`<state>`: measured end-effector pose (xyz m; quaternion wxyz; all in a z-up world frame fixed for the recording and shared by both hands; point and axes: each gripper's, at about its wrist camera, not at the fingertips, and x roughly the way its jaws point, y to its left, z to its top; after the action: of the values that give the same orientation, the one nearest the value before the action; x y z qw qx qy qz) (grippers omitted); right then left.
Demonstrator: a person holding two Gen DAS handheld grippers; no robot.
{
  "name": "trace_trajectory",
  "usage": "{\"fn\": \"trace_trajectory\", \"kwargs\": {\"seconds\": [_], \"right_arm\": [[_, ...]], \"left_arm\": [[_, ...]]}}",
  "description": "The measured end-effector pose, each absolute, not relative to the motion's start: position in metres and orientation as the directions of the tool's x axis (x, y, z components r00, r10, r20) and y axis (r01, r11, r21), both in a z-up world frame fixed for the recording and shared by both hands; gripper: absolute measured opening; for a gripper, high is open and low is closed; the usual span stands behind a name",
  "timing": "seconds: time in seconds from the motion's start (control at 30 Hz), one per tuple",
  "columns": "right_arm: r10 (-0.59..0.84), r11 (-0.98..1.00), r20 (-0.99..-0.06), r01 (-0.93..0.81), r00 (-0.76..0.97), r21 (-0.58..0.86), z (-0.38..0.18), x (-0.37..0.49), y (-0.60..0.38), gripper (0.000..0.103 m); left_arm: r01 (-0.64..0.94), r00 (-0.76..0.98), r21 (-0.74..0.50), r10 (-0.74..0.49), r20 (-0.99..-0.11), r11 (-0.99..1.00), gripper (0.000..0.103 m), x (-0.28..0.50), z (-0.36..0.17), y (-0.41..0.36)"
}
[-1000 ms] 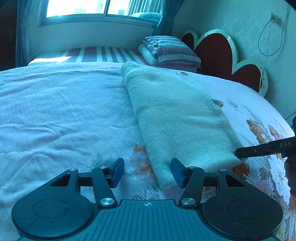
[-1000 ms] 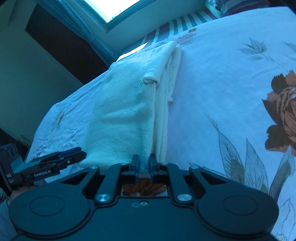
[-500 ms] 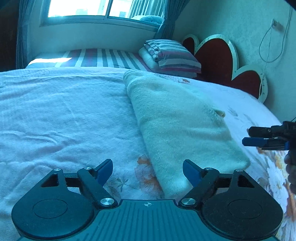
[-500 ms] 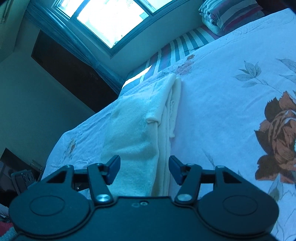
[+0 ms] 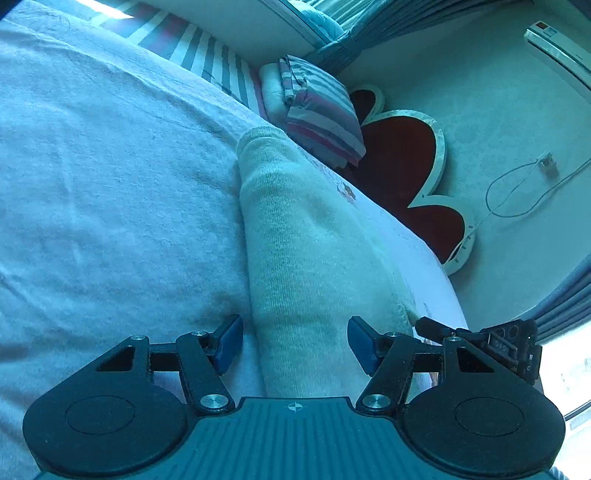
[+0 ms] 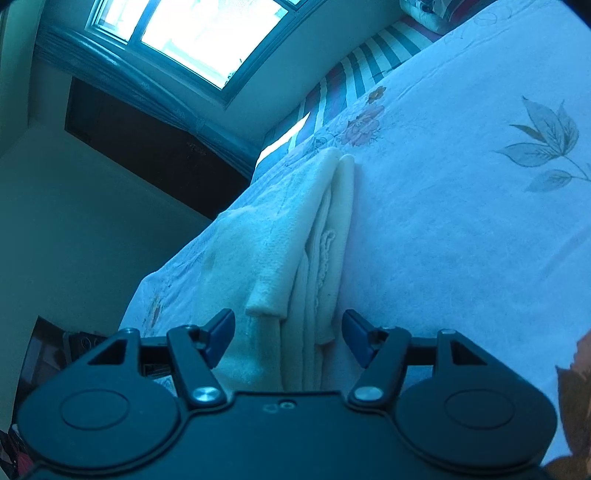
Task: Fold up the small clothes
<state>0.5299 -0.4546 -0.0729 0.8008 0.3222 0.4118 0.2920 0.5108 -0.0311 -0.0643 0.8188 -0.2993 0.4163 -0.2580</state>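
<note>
A cream knit garment (image 5: 295,236) lies folded into a long strip on the bed; it also shows in the right wrist view (image 6: 295,258), with its stacked folded edges facing me. My left gripper (image 5: 293,345) is open, its blue pads on either side of the garment's near end. My right gripper (image 6: 286,338) is open, its pads on either side of the near end on the layered-edge side. The right gripper (image 5: 476,341) also shows in the left wrist view, just right of the garment.
The bed has a pale floral sheet (image 6: 461,184). Striped pillows (image 5: 317,110) and a red heart-shaped headboard (image 5: 406,162) stand at the far end. A window (image 6: 207,33) is behind. A cable (image 5: 517,192) hangs on the wall.
Both grippers have opened: the right let go of the garment's edge, the left widened. Both have moved in over the garment's near end and tilted.
</note>
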Motion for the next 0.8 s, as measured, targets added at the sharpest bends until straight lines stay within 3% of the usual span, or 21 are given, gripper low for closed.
{"fn": "trace_trajectory", "kwargs": {"seconds": [0.27,0.57,0.8], "right_arm": [[0.774,0.601,-0.462,-0.270,0.433,0.753,-0.079,0.552,-0.440,0.057],[0.807,0.572,-0.446,-0.325,0.388,0.753,-0.075,0.568,-0.423,0.061],[0.825,0.545,-0.436,-0.303,0.359,0.782,-0.080,0.575,-0.435,0.051]], "left_arm": [[0.219,0.495,-0.698,-0.695,-0.523,0.681,0.063,0.541,-0.064,-0.045],[0.248,0.456,-0.694,-0.713,-0.532,0.676,0.063,0.555,-0.058,-0.050],[0.258,0.468,-0.675,-0.701,-0.539,0.691,0.063,0.556,-0.056,-0.054]]}}
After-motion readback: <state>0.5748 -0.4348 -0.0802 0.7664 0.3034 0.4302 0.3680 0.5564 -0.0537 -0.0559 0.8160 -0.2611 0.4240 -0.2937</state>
